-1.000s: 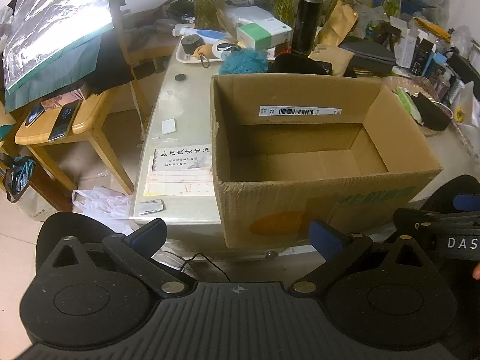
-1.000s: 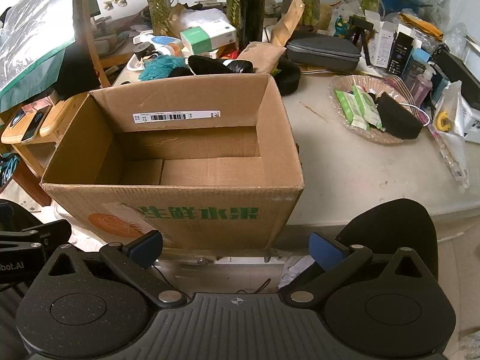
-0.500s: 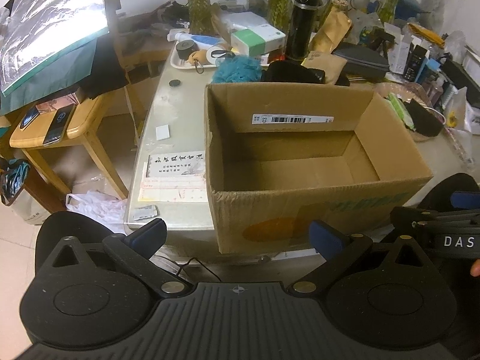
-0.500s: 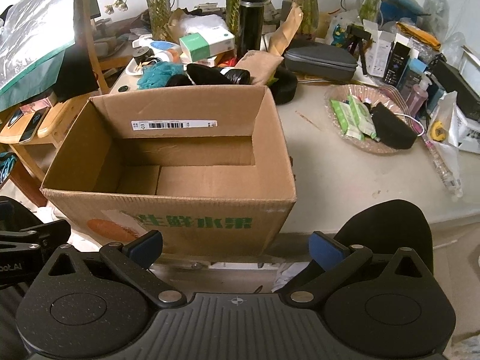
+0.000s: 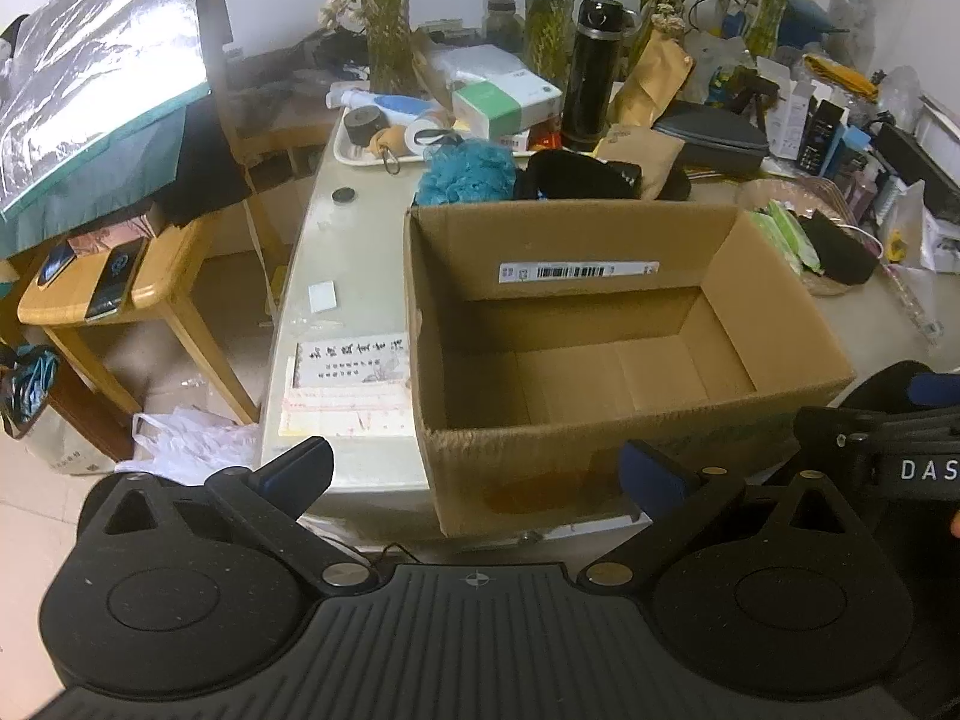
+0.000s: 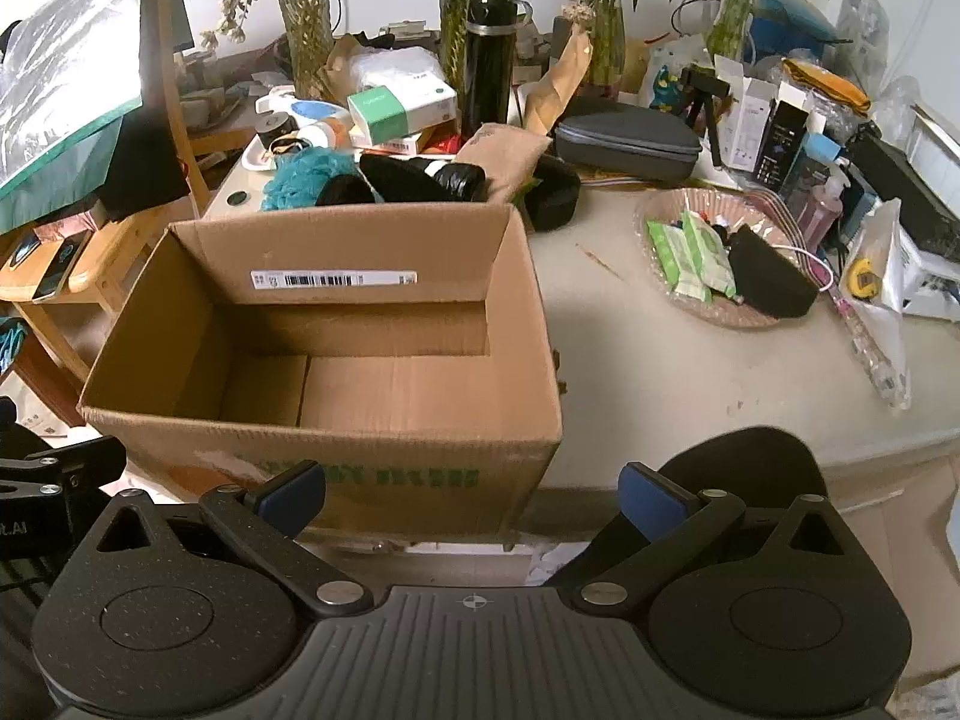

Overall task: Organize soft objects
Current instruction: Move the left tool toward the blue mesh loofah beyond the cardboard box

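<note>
An open, empty cardboard box (image 5: 774, 276) (image 6: 522, 300) stands on the pale table. Behind it lie soft things: a teal mesh bath pouf (image 5: 465, 174) (image 6: 306, 171) and black fabric items (image 5: 576, 177) (image 6: 414, 177). Another black soft item (image 6: 768, 276) lies in a pink dish at the right. My left gripper (image 5: 474, 474) is open and empty, in front of the box's near left corner. My right gripper (image 6: 471, 495) is open and empty, in front of the box's near right corner.
A black flask (image 6: 489, 60), plant vases, a green-white carton (image 6: 399, 105), a grey zip case (image 6: 624, 135) and small boxes crowd the table's back. A white tray (image 5: 354, 147) sits at the back left. A wooden side table (image 5: 156, 276) with phones stands left.
Both grippers have risen and moved closer to the table, so I look more steeply into the box. Nothing on the table has moved.
</note>
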Demonstrator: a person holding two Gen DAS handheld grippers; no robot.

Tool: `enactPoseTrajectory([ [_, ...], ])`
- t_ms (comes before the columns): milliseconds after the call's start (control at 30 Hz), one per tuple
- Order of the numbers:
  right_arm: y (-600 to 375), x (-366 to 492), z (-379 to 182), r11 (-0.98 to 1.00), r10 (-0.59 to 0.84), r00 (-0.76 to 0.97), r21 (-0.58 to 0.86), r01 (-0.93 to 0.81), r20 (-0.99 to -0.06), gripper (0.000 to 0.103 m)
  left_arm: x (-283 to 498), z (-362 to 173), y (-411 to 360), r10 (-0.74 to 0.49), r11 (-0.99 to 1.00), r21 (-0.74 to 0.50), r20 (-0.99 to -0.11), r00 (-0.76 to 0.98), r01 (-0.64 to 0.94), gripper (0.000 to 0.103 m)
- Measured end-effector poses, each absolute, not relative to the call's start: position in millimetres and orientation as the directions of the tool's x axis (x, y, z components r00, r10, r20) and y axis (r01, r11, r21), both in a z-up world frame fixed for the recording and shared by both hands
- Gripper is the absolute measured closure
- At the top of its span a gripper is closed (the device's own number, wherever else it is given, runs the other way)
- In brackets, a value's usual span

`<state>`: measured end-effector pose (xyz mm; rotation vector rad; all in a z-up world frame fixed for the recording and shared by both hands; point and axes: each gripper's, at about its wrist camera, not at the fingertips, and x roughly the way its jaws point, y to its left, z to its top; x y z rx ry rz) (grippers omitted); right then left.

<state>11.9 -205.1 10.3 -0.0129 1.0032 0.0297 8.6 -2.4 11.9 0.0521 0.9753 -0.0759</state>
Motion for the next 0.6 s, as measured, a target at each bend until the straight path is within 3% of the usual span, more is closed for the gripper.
enactPoseTrajectory([
  [600, -218, 33, 16, 0.999, 0.004, 0.55, -0.015, -0.03, -0.835, 0.0, 29, 24, 4, -0.068, 0.996, -0.023, -0.824, 0.562, 0.087, 0.0],
])
